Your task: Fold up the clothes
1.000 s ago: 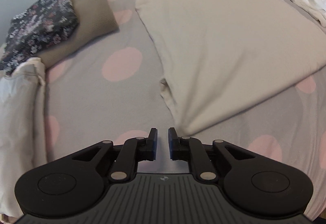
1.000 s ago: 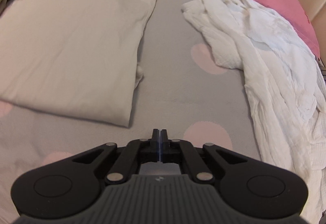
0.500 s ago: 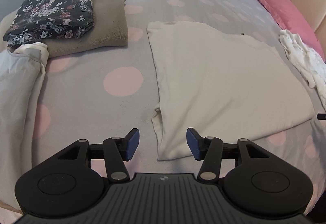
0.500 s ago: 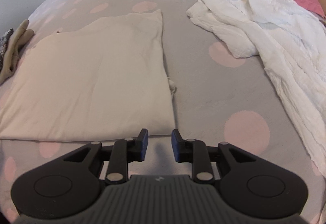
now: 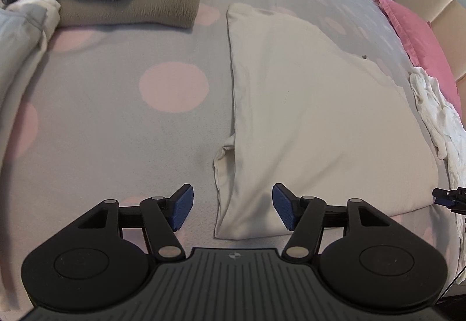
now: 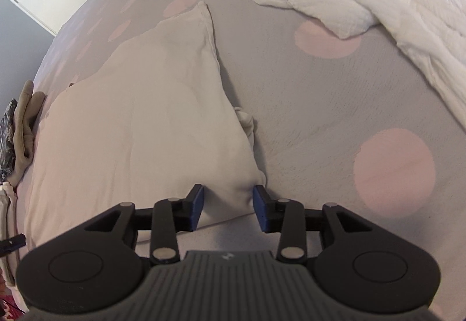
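Cream cotton garment (image 5: pixel 314 105), already folded into a flat panel, spread on the grey bed cover with pink dots (image 5: pixel 116 122), near edge toward both tools. Left gripper (image 5: pixel 232 205) with jaws opening, straddling the near left corner, blue fingers (image 5: pixel 183 205) not pressing cloth. Right gripper (image 6: pixel 228 205) likewise opening over the near right corner, nothing clamped. Step in hand, by the look of it: reaching for the near corners ahead of another fold. Next move likely calls for lowering, pinching both corners through all layers, then lifting evenly toward the far edge
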Motion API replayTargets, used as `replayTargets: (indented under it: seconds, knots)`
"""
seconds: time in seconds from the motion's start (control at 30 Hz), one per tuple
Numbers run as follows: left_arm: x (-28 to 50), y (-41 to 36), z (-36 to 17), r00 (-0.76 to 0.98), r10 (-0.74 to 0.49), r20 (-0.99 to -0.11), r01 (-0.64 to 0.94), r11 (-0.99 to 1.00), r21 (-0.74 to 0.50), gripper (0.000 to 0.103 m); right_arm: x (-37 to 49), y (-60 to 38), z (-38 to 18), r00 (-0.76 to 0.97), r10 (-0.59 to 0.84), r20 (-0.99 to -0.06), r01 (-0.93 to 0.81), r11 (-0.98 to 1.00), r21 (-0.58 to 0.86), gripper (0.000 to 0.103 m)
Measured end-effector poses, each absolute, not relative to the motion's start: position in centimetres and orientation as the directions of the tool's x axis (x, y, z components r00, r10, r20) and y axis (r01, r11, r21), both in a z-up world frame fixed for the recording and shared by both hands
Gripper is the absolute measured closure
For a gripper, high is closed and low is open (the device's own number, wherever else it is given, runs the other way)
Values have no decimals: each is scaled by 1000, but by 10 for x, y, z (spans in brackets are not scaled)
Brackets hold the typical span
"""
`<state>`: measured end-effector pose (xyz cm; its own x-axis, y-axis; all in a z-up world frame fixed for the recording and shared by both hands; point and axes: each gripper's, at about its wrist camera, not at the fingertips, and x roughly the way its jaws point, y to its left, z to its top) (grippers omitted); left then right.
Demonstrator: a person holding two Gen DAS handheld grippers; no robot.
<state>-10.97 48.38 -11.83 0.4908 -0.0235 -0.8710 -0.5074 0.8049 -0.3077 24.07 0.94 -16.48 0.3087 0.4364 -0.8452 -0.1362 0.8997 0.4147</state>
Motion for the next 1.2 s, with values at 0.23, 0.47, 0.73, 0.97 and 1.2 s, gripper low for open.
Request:
replayTargets:
  seconds: [0.23,0.47,0.73,0.97,1.2]
  knots:
    - [-107,479,-135,487,-19,-873,-528,790,-312,40,244,17,-173,305,436,-847,-146,900,411,59]
    - [-95,439,-134,451,78,-889,-466,870,-159,48,240,32,-173,332,386,-861,-204,920,334,66]
    - [-96,438,-123,467,59,-882,-465,865,-188,98,240,24,-165,337,418,-844,-160,909,386,95]
    - [-95,432,-92,488,64,-871,-429,886,-175,100,224,27,-119,410,416,-812,-214,909,357,97]
    - [-105,427,-56,450,12,-893,-400,897,-189,100,200,15,-70,406,392,-825,-248,917,314,97]
